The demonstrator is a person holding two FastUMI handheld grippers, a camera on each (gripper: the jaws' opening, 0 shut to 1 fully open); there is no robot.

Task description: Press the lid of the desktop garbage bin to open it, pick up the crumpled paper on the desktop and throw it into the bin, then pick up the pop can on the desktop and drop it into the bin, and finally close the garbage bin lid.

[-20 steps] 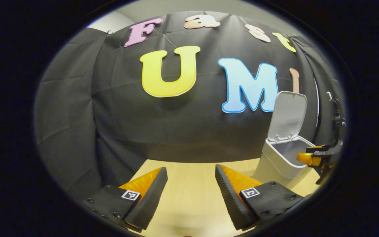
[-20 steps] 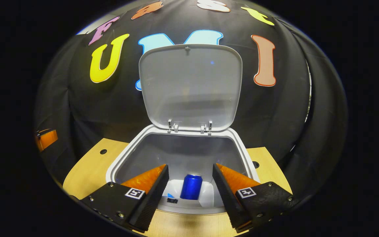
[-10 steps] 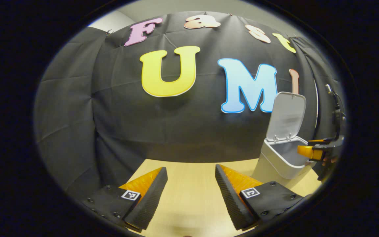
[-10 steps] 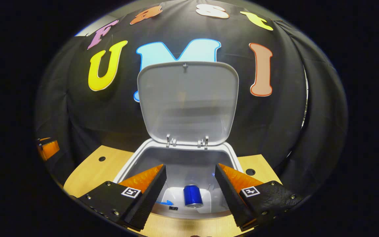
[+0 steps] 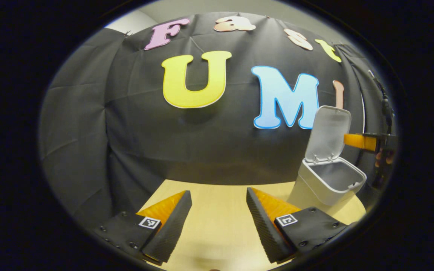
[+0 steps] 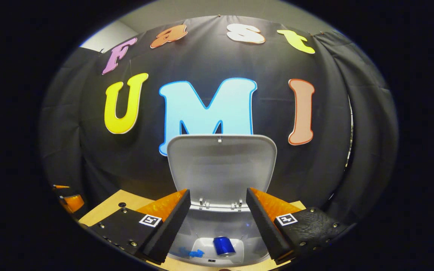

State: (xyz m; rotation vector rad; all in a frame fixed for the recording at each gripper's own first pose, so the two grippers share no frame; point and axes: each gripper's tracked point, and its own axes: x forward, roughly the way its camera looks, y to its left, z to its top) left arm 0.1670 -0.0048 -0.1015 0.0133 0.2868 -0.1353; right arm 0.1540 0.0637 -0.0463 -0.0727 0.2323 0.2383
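Blue can [image 6: 223, 246] sits inside the bin [image 6: 217, 229], and the right gripper [image 6: 218, 218] has risen, spread and empty; left gripper [image 5: 219, 218] idles spread. Lid [image 6: 221, 165] stands upright — closing comes next.

Garbage bin [image 6: 220, 241]: pale grey-white body, lid [image 6: 221, 165] and inner walls; pop can [image 6: 222, 246] inside: metallic blue. Desktop [image 5: 217, 226]: light yellowish wood grain; booth wall [image 5: 145, 131]: black cloth.

A pale wooden table [image 5: 217, 210] stands against the booth wall. On it, toward its right end, sits a white bin [image 5: 324, 186], lid up.
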